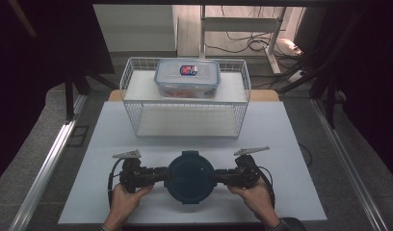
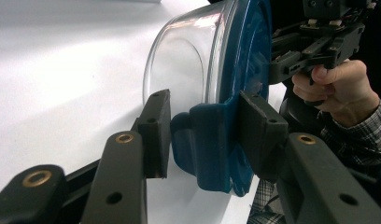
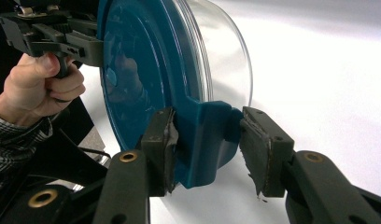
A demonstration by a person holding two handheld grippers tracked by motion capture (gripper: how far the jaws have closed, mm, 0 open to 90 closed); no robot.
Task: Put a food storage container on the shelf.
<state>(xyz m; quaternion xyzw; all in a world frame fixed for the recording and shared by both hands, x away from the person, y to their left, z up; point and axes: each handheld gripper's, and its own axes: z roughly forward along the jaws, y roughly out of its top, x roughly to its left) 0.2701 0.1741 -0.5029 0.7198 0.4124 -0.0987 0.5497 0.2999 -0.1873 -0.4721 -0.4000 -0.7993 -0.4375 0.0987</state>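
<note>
A round clear glass container with a dark blue snap-lock lid (image 1: 190, 176) sits near the front edge of the white bench (image 1: 281, 144), with bare surface open to either side and behind it. Farther back stands a white wire basket (image 1: 128, 91) holding a rectangular clear plastic box with a blue-rimmed lid (image 1: 187, 77). Grey floor and dark curtains surround the bench. The left tool (image 2: 205, 133) and right tool (image 3: 207, 144) reach in level from opposite sides, each with a blue lid latch between its jaws; whether both pads press cannot be told.
</note>
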